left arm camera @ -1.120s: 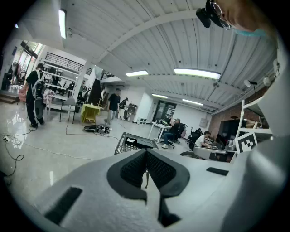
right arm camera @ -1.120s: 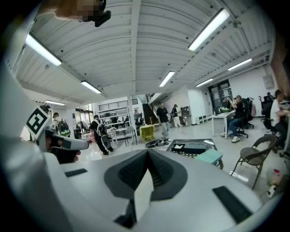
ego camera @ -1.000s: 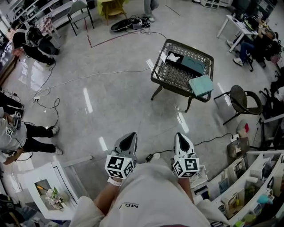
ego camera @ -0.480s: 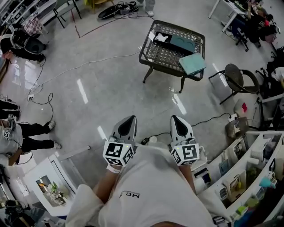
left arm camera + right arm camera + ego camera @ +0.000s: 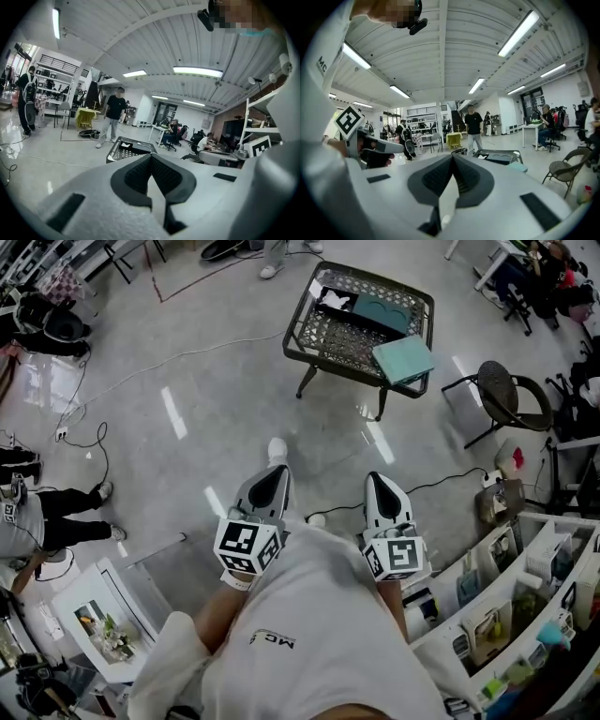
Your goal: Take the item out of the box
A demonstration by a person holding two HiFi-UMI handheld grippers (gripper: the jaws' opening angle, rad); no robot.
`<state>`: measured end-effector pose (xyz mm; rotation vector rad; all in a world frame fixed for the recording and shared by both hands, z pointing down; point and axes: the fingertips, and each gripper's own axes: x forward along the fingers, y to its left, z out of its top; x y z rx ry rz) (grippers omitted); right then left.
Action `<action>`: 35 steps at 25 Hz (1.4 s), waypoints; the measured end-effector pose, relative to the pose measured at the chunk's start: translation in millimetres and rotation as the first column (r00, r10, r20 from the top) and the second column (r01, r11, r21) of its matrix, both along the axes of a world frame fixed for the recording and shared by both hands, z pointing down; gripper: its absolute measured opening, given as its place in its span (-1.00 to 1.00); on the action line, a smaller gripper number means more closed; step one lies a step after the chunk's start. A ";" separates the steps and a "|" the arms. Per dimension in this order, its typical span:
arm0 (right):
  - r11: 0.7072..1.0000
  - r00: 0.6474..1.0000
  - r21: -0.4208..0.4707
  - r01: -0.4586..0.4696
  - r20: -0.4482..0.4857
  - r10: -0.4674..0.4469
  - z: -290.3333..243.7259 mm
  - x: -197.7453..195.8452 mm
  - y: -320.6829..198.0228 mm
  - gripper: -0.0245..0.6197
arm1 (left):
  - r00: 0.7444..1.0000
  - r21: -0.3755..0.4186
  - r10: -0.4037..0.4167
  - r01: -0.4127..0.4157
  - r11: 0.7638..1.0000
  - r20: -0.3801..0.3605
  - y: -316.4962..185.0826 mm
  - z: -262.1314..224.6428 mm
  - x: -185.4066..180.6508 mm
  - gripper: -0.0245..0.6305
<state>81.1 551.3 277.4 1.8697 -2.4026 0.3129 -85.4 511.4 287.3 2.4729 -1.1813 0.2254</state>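
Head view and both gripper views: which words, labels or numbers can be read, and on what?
"MC": on the person's white shirt, upside down in the head view.
Marker cubes: coded squares only, no letters.
Shelf items: print too small to read.

Bright ceiling tubes (image 5: 197, 71) glare on floor (image 5: 178, 418); fisheye edges.
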 end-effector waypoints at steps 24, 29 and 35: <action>0.990 0.998 -0.123 -0.062 0.024 0.066 9.5 -9.9 -469.6 -0.88 | 0.999 0.038 0.039 -0.041 0.998 0.035 -479.7 -25.5 -25.0 -0.85; 0.988 1.000 -0.149 -0.029 0.001 0.029 19.4 -6.7 -519.7 -0.88 | 0.999 0.033 0.030 -0.031 0.999 0.038 -529.3 -19.3 -12.6 -0.85; 0.983 0.999 -0.180 0.047 -0.012 -0.050 35.6 14.5 -579.2 -0.88 | 0.999 -0.024 0.015 -0.014 1.000 0.041 -560.4 -3.7 25.3 -0.85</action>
